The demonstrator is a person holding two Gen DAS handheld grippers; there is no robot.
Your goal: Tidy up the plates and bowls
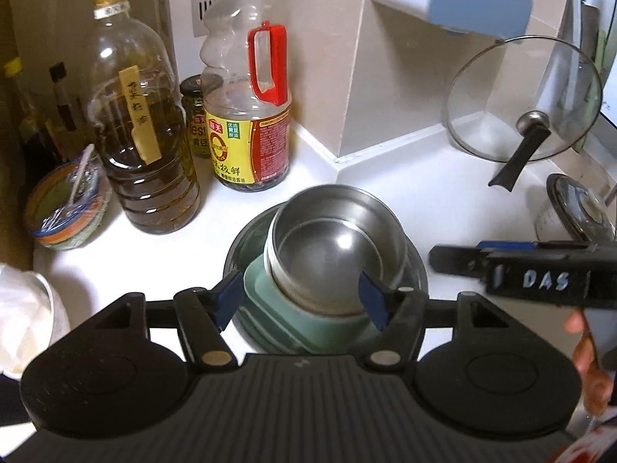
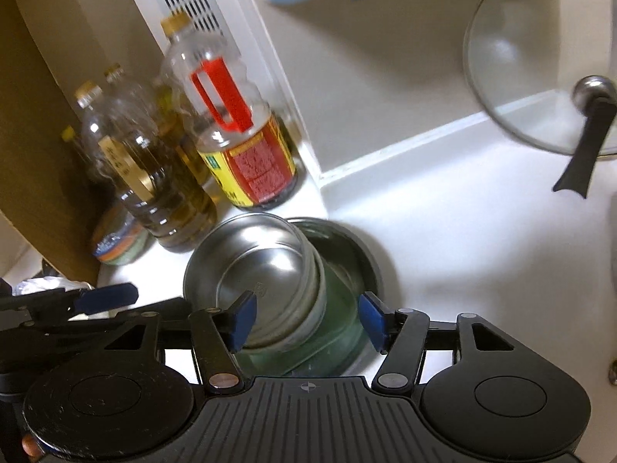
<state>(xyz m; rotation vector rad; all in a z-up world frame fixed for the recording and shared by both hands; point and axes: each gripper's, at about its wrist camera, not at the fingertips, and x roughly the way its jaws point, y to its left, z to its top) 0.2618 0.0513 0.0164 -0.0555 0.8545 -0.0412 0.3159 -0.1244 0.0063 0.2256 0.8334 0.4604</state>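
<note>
A small steel bowl (image 1: pixel 331 247) sits tilted on a green square dish (image 1: pixel 293 324), which lies inside a wide dark metal bowl (image 1: pixel 246 239) on the white counter. My left gripper (image 1: pixel 300 297) is open just above the stack's near side, its blue pads either side of the steel bowl. My right gripper (image 2: pixel 306 318) is open too, hovering over the same steel bowl (image 2: pixel 254 262) and green dish (image 2: pixel 339 308). The right gripper also shows at the right of the left wrist view (image 1: pixel 455 260). Neither gripper holds anything.
Oil bottle (image 1: pixel 142 135), soy sauce bottle with red handle (image 1: pixel 250 115) and a jar stand behind the stack. A wrapped coloured bowl (image 1: pixel 65 208) sits at left. A glass lid (image 1: pixel 524 100) leans on the wall at right; a lidded pot (image 1: pixel 574 208) is nearby.
</note>
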